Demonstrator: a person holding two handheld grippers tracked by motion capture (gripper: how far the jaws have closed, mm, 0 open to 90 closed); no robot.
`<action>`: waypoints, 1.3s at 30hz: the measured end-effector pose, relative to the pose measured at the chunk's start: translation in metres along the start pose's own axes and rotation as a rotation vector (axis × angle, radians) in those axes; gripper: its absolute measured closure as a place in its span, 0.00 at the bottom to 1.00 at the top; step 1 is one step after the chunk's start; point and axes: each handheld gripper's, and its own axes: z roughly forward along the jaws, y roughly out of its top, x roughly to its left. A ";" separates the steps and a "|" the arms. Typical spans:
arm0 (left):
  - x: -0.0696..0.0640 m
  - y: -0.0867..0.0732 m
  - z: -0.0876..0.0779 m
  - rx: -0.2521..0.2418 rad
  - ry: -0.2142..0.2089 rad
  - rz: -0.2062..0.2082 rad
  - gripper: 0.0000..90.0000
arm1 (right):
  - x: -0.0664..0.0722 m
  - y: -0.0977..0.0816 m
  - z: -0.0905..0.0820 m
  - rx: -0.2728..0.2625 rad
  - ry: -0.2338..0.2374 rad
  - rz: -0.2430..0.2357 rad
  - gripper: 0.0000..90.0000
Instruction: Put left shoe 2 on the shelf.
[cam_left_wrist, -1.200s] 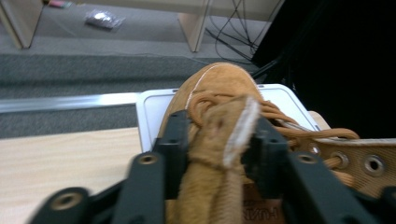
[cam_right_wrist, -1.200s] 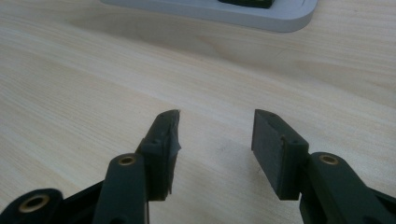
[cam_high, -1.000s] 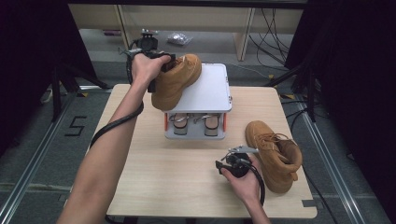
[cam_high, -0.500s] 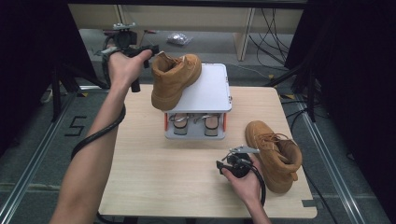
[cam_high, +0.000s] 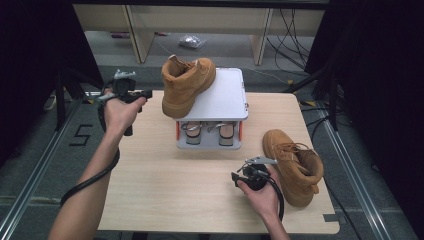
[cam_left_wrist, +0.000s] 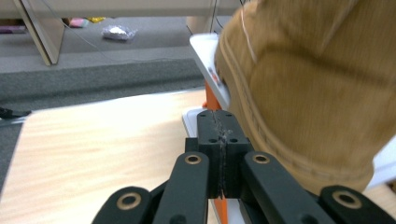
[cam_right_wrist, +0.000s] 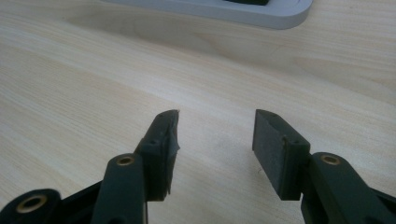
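Tan leather boot (cam_high: 186, 85) stands on the white rack (cam_high: 222, 97), toe toward the person's left. The left gripper (cam_high: 131, 93), jaws pressed together and empty, is just beside its toe. The right gripper (cam_high: 248, 176), jaws apart, rests near the second boot (cam_high: 294, 162).

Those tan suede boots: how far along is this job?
One tan suede boot already sits on top of the small white two-tier shoe rack, overhanging its left edge. The left tool is beside it, shut and empty. The right tool is open over the pale wooden table, holding nothing. Still left, probably: the second tan boot lying on the table.
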 end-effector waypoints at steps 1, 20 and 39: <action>-0.001 -0.003 0.001 0.004 0.000 0.005 1.00 | 0.000 0.000 0.000 -0.001 0.000 -0.003 0.57; -0.028 -0.012 0.009 0.048 0.012 0.022 1.00 | -0.003 -0.001 -0.001 0.001 -0.001 0.005 0.56; -0.053 -0.002 0.021 0.073 -0.029 0.067 1.00 | -0.004 -0.001 0.000 0.002 0.001 0.011 0.56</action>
